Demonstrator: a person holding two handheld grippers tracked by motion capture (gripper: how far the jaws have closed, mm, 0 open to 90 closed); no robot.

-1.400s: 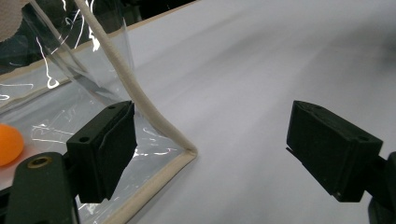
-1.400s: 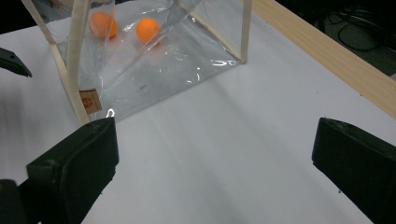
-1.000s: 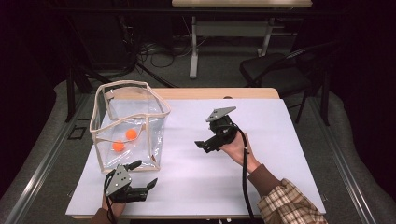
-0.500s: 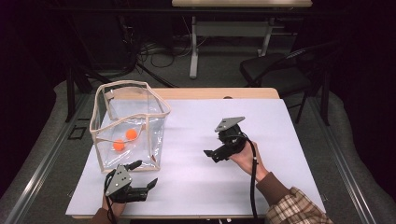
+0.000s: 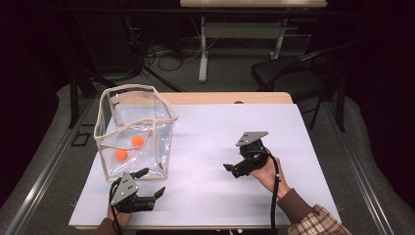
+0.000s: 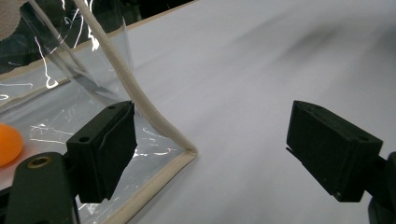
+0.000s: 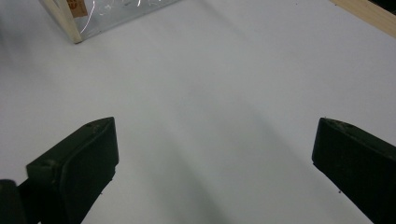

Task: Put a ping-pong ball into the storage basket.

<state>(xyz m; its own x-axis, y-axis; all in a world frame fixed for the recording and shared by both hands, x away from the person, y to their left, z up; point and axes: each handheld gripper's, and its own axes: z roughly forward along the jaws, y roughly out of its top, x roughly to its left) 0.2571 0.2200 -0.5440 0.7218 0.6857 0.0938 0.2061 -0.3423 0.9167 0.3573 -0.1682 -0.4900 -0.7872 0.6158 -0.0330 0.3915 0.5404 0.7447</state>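
Observation:
A clear plastic bag (image 5: 137, 134) with a cream trim stands open on the left of the white table (image 5: 205, 132). Two orange balls (image 5: 138, 141) (image 5: 121, 154) lie inside it. My left gripper (image 5: 151, 182) rests near the table's front edge, open, its jaws straddling the bag's near bottom corner (image 6: 187, 154) without gripping it. One orange ball (image 6: 8, 143) shows through the plastic at the left edge of the left gripper view. My right gripper (image 5: 230, 169) hovers right of centre, open and empty, pointing left. The bag's corner (image 7: 74, 25) lies far ahead of it.
The table's wooden back edge (image 5: 230, 98) borders the white surface. A black chair (image 5: 293, 73) and another table's legs (image 5: 203, 54) stand beyond, with cables on the floor. Bare white surface lies between the grippers.
My right gripper has drawn back towards the front right of the table, away from the bag. The left gripper and the bag have stayed put.

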